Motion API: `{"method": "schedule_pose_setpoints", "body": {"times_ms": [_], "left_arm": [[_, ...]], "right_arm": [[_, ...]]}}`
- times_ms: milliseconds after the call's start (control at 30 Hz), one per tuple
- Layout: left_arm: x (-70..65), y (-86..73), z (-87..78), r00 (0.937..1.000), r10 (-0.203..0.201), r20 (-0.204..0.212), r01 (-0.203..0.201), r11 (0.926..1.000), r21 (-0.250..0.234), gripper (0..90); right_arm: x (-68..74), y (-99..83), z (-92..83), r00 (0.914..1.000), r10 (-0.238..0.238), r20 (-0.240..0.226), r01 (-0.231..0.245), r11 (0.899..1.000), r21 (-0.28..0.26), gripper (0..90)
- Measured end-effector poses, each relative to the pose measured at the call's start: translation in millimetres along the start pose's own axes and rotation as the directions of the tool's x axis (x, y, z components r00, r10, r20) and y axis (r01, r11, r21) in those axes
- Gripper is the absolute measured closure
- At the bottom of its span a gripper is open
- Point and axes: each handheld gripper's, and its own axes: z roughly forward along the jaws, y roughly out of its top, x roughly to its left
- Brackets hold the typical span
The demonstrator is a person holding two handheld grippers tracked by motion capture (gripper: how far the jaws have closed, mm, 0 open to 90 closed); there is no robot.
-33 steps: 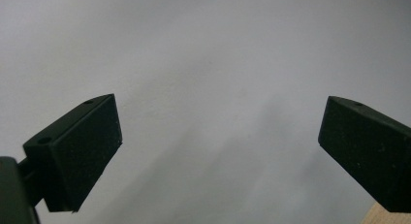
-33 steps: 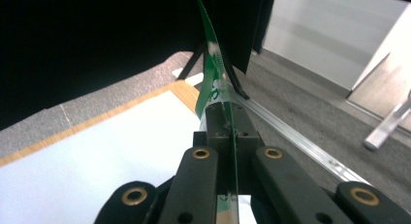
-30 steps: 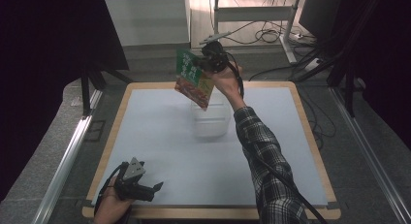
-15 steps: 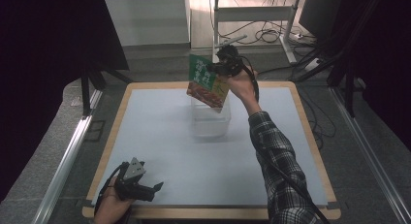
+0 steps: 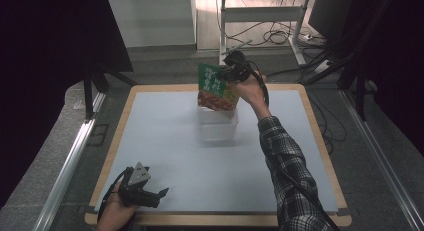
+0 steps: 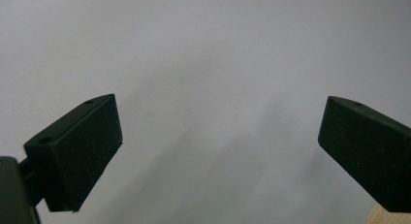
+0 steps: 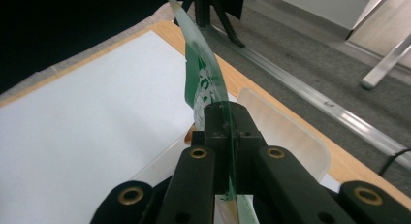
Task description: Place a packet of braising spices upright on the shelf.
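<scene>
Right now the right gripper (image 5: 227, 73) is up over the far side of the tabletop (image 5: 165, 156), jaws clenched on the top edge of a green and red snack packet (image 5: 215, 87), and the packet hangs down from that grip with its printed face turned toward the high camera. Directly below it sits a clear plastic container (image 5: 218, 128), pale and see-through against the white surface, and the packet's bottom edge is right at the container's far rim; whether it touches the rim is hard to tell from above. In the right gripper view the two black jaws are pressed tight together with the thin film of the packet (image 7: 206, 83) pinched between them, the foil curving up and away from the tips, and the container's (image 7: 286, 132) rounded translucent wall shows just beyond the jaws, near the wooden edge of the tabletop. The arm in the checked sleeve (image 5: 290, 176) stretches from the near right corner all the way out to that grip. Down at the near left corner, the left gripper (image 5: 160, 195) rests low by the front edge in the person's hand, well apart from packet and container. Its own view shows both black jaws spread wide, released, with nothing between them but bare white tabletop (image 6: 208, 64) and a sliver of wooden edge at the lower right.
</scene>
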Motion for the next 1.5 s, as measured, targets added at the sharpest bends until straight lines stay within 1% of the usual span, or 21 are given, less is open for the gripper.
{"method": "schedule_pose_setpoints", "body": {"times_ms": [67, 200, 233, 267, 300, 333, 400, 433, 500, 533, 567, 600, 733, 767, 833, 967, 1200, 1233, 1267, 1333, 1500], "left_arm": [[0.4, 0.0, -0.2, 1.0000, 0.004, 0.000, -0.004, 1.0000, 0.004, 2.0], [-0.2, 0.1, 0.0, 1.0000, 0.007, -0.001, -0.007, 1.0000, 0.004, 2.0], [-0.2, 0.1, 0.0, 1.0000, 0.007, -0.001, -0.007, 1.0000, 0.004, 2.0], [-0.2, 0.1, 0.0, 1.0000, 0.006, 0.000, -0.006, 1.0000, 0.003, 2.0], [-0.1, 0.0, -0.1, 1.0000, 0.006, 0.000, -0.006, 1.0000, 0.003, 2.0], [0.1, 0.0, -0.2, 1.0000, 0.005, 0.001, -0.005, 1.0000, 0.003, 2.0], [0.4, 0.0, -0.3, 1.0000, 0.003, 0.001, -0.003, 1.0000, 0.002, 2.0], [0.4, -0.1, -0.3, 1.0000, 0.002, 0.001, -0.002, 1.0000, 0.002, 2.0], [0.4, -0.1, -0.1, 1.0000, -0.002, 0.002, 0.002, 1.0000, -0.001, 2.0], [0.4, -0.1, -0.2, 1.0000, -0.003, 0.002, 0.003, 1.0000, -0.002, 2.0], [0.4, -0.1, -0.2, 1.0000, -0.003, 0.002, 0.003, 1.0000, -0.002, 2.0], [0.4, -0.1, -0.2, 1.0000, -0.003, 0.002, 0.003, 1.0000, -0.002, 2.0], [0.3, -0.1, -0.1, 1.0000, -0.003, 0.003, 0.003, 1.0000, -0.002, 2.0], [0.4, -0.1, -0.2, 1.0000, -0.004, 0.003, 0.004, 1.0000, -0.002, 2.0], [0.5, -0.2, -0.2, 1.0000, -0.004, 0.003, 0.004, 1.0000, -0.003, 2.0], [0.8, -0.3, -0.2, 1.0000, -0.008, 0.004, 0.008, 1.0000, -0.004, 2.0], [1.4, -0.4, -0.3, 0.9999, -0.011, 0.006, 0.011, 0.9999, -0.006, 2.0], [1.4, -0.4, -0.3, 0.9999, -0.013, 0.006, 0.013, 0.9999, -0.007, 2.0], [1.4, -0.4, -0.3, 0.9999, -0.013, 0.006, 0.013, 0.9999, -0.007, 2.0], [1.4, -0.5, -0.3, 0.9999, -0.013, 0.007, 0.013, 0.9999, -0.007, 2.0], [1.8, -0.6, -0.4, 0.9998, -0.016, 0.009, 0.016, 0.9998, -0.008, 2.1]], "right_arm": [[1.2, 0.9, 4.8, 0.9999, 0.004, -0.010, -0.004, 1.000, -0.004, 87.5], [2.8, 0.5, 14.3, 1.0000, 0.001, -0.002, -0.001, 1.000, 0.002, 85.0], [3.3, 0.3, 16.0, 1.0000, 0.000, 0.000, 0.000, 1.000, 0.007, 82.3], [5.2, 0.1, 18.0, 0.9995, -0.029, 0.017, 0.028, 0.999, 0.021, 78.2], [5.2, 0.1, 18.0, 0.9995, -0.029, 0.017, 0.028, 0.999, 0.021, 78.2], [7.3, -0.7, 18.5, 0.9980, -0.053, 0.033, 0.052, 0.998, 0.031, 74.3], [7.4, -1.2, 18.0, 0.9973, -0.063, 0.037, 0.062, 0.998, 0.029, 72.3], [7.6, -1.6, 16.1, 0.9972, -0.064, 0.039, 0.064, 0.998, 0.011, 68.9], [7.7, -1.4, 15.2, 0.9974, -0.059, 0.040, 0.059, 0.998, 0.003, 66.8], [7.5, -1.1, 13.4, 0.9973, -0.059, 0.044, 0.059, 0.998, -0.009, 62.1], [7.5, -1.0, 12.3, 0.9971, -0.061, 0.045, 0.062, 0.998, -0.008, 59.0], [7.5, -1.0, 12.3, 0.9971, -0.061, 0.045, 0.062, 0.998, -0.008, 59.0], [8.1, -1.5, 11.4, 0.9963, -0.072, 0.048, 0.073, 0.997, -0.011, 46.0], [8.1, -2.3, 11.0, 0.9968, -0.065, 0.047, 0.066, 0.998, -0.017, 40.5], [7.5, -2.8, 10.6, 0.9971, -0.059, 0.049, 0.060, 0.998, -0.019, 38.0], [4.5, -4.1, 8.7, 0.9977, -0.042, 0.052, 0.044, 0.998, -0.039, 27.4], [4.8, -3.9, 4.3, 0.9976, -0.047, 0.051, 0.050, 0.997, -0.051, 18.5], [3.4, -3.9, 2.9, 0.9982, -0.040, 0.045, 0.043, 0.997, -0.059, 14.7], [3.4, -3.9, 2.9, 0.9982, -0.040, 0.045, 0.043, 0.997, -0.059, 14.7], [0.1, -4.4, 1.2, 0.9996, -0.012, 0.025, 0.014, 0.998, -0.064, 8.8], [-1.7, -5.5, -3.6, 0.9994, 0.002, 0.033, 0.001, 0.996, -0.084, 6.0]]}}
